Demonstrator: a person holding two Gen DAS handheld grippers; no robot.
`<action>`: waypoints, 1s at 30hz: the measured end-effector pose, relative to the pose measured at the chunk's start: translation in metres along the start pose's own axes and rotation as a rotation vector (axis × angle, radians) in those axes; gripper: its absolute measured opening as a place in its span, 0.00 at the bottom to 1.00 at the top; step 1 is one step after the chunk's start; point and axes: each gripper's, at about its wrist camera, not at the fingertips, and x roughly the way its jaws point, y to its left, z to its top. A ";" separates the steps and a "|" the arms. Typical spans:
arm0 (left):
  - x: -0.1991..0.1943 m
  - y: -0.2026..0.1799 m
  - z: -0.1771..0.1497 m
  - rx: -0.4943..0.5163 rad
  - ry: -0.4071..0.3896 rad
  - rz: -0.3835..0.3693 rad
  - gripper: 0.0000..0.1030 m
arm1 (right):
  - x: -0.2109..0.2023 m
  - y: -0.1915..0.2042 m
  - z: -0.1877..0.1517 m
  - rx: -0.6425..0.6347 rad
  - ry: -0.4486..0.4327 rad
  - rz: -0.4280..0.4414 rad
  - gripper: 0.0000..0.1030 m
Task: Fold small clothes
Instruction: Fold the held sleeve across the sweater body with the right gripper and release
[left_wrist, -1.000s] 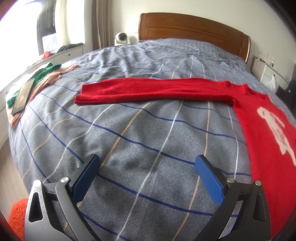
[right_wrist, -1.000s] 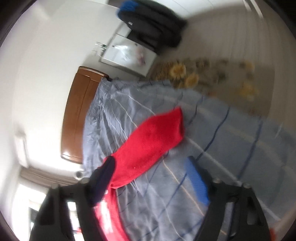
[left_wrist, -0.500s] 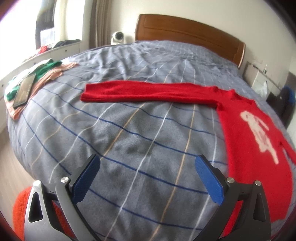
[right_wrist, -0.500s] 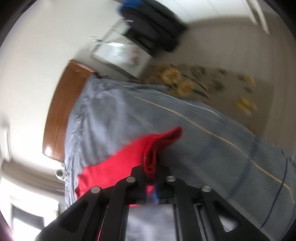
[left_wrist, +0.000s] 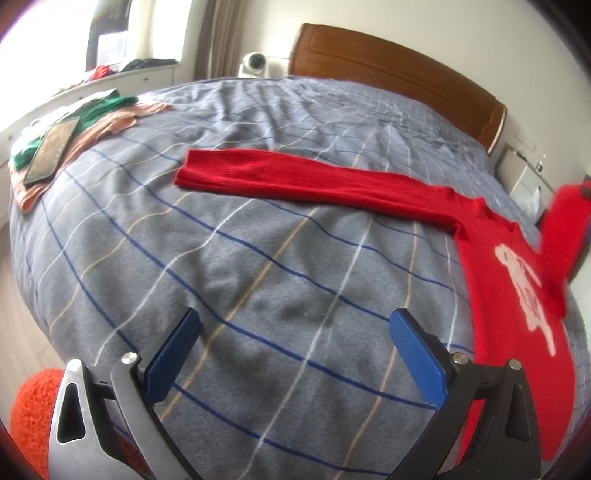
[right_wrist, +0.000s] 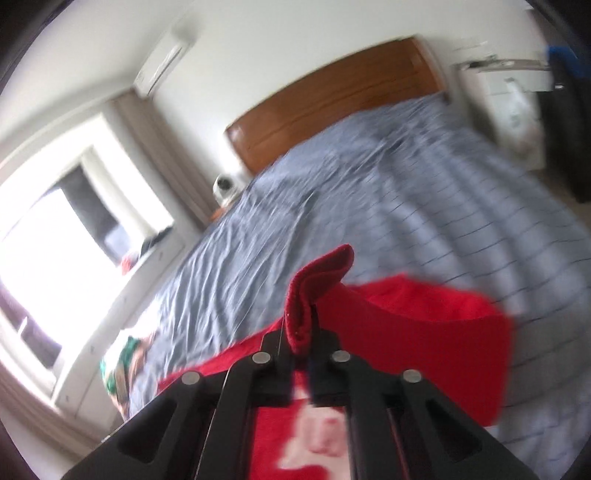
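Observation:
A red sweater (left_wrist: 498, 280) with a white print lies on the grey checked bed (left_wrist: 258, 258). Its one sleeve (left_wrist: 295, 177) stretches flat to the left. My left gripper (left_wrist: 291, 328) hovers open over bare blanket in front of that sleeve, touching nothing. In the right wrist view my right gripper (right_wrist: 301, 343) is shut on the cuff (right_wrist: 317, 291) of the other sleeve and holds it lifted above the sweater's body (right_wrist: 424, 325). That raised sleeve (left_wrist: 565, 229) shows at the right edge of the left wrist view.
A pile of green and peach clothes (left_wrist: 96, 118) with a dark tablet (left_wrist: 51, 147) on top lies at the bed's far left. A wooden headboard (left_wrist: 399, 62) stands at the back, a white nightstand (left_wrist: 524, 177) at the right. An orange fuzzy thing (left_wrist: 29, 413) sits low left.
My right gripper shut on the sleeve's cuff, then swung up and rolled, carrying the sleeve over the sweater's body. My left gripper drifted a little and stayed open.

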 end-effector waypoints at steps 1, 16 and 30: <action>0.001 0.000 0.000 -0.005 0.003 0.002 0.99 | 0.019 0.002 -0.009 0.014 0.030 0.022 0.10; 0.010 -0.018 -0.008 0.071 0.021 0.021 0.99 | -0.033 -0.129 -0.115 0.023 0.125 -0.209 0.59; 0.015 -0.027 -0.013 0.114 0.031 0.039 0.99 | -0.074 -0.123 -0.137 -0.055 0.152 -0.292 0.59</action>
